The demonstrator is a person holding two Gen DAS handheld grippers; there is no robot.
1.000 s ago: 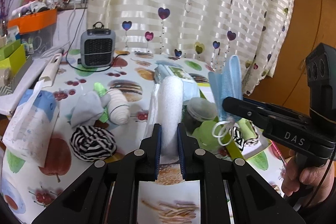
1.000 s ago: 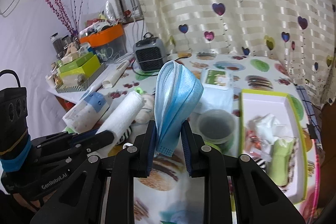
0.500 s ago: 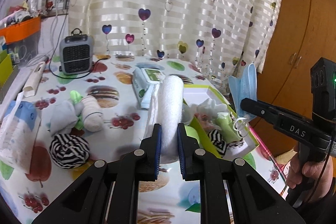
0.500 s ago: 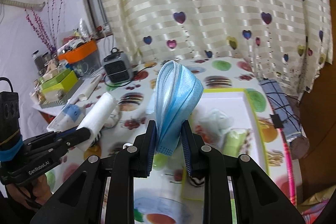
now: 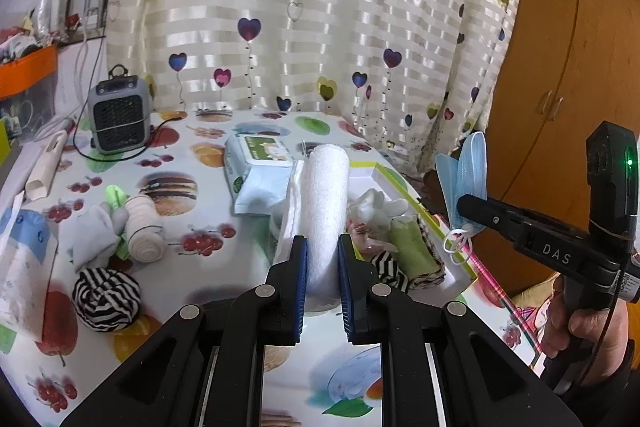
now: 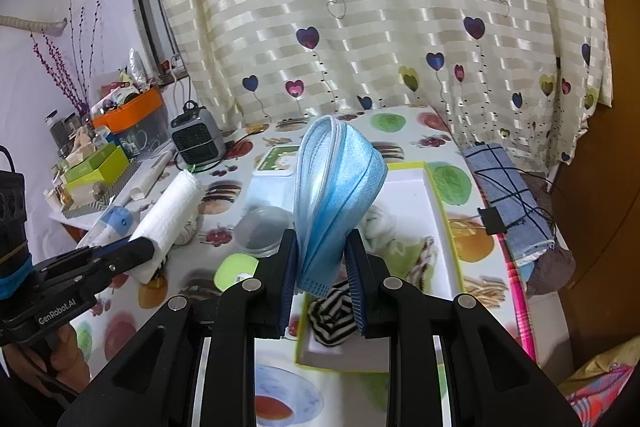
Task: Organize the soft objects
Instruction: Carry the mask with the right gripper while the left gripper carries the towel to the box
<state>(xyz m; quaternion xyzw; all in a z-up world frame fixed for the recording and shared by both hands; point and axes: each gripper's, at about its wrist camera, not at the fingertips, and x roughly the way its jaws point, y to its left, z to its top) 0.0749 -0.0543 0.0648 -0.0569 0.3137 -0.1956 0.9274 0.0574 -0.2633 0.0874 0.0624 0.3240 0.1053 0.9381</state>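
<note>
Right now both tongs are clamped on soft items, held up over the worktop with the fruit-print cloth. Left tongs grip a white rolled terry towel, pads pressed on its lower part, roll sticking up and away. Right tongs grip a folded light-blue face mask by its lower end, mask standing upright; white ear loops dangle below it in the left wrist view. A person's hand holds the right handle.

Under the mask, near the worktop's right edge, sits a white shallow tray with lime-green rim. Inside: a black-and-white striped rolled sock at the near end, a green rolled cloth and white crumpled fabric further in.

Left of the tray: another striped sock ball, a cream rolled sock, a pale grey sock, a clear round plastic tub.

Further back: a wet-wipes pack, then a small grey fan heater by the heart-print curtain.
</note>
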